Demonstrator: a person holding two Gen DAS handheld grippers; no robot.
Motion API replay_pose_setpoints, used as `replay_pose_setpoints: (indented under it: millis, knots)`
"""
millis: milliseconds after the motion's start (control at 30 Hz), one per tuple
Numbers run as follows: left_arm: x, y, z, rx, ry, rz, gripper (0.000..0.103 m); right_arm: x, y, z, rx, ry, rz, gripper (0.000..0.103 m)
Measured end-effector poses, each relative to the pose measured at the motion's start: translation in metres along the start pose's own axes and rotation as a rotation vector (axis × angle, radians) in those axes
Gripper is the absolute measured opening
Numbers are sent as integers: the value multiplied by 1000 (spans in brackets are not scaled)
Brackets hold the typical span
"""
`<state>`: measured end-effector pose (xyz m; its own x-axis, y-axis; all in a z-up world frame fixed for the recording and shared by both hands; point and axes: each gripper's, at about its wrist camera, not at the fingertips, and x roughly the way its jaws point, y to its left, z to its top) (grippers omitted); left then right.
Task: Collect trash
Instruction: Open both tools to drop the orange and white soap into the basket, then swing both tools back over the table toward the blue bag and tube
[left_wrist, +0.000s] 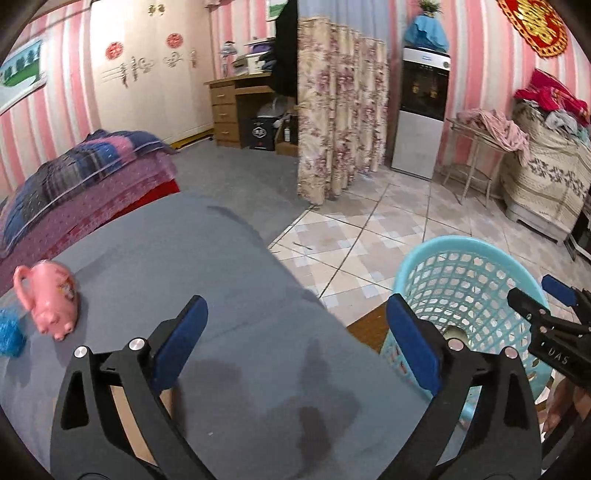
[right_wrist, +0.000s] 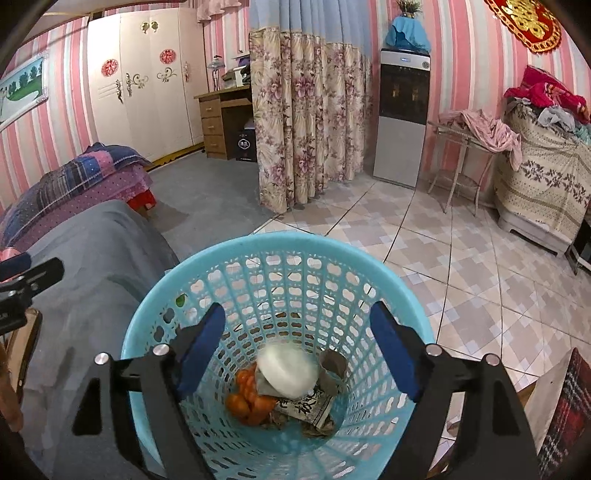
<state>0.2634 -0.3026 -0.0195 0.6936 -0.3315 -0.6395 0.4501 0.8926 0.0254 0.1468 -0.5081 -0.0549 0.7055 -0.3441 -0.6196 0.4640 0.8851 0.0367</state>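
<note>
A light blue mesh trash basket (right_wrist: 280, 254) stands on the floor beside the grey-covered table (left_wrist: 207, 266); it also shows in the left wrist view (left_wrist: 469, 266). Inside it lie a blurred white round object (right_wrist: 286, 369), orange peel (right_wrist: 247, 398), printed paper (right_wrist: 310, 406) and brown scraps. My right gripper (right_wrist: 299, 350) is open and empty, directly above the basket mouth. My left gripper (left_wrist: 295, 343) is open and empty above the table's front right part. The right gripper shows at the right edge of the left wrist view (left_wrist: 546, 306).
A pink pig-shaped mug (left_wrist: 48, 295) and a blue fuzzy item (left_wrist: 9, 336) lie on the table's left side. Dark wet stains (left_wrist: 314, 406) mark the cloth. A floral curtain (left_wrist: 336, 122), water dispenser (left_wrist: 421, 110) and bed (left_wrist: 74, 184) stand beyond.
</note>
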Motion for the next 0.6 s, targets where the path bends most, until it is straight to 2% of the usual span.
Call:
replay_pose_setpoints:
  millis: [200, 300, 600]
  knots:
    - [-13, 16, -5, -19, -21, 35, 95, -8, 4, 4, -9, -15, -13, 83]
    - [-21, 26, -7, -49, -32, 38, 95, -11, 3, 6, -8, -35, -21, 94]
    - [-38, 51, -13, -68, -53, 88, 97, -12, 7, 10, -28, -32, -21, 94]
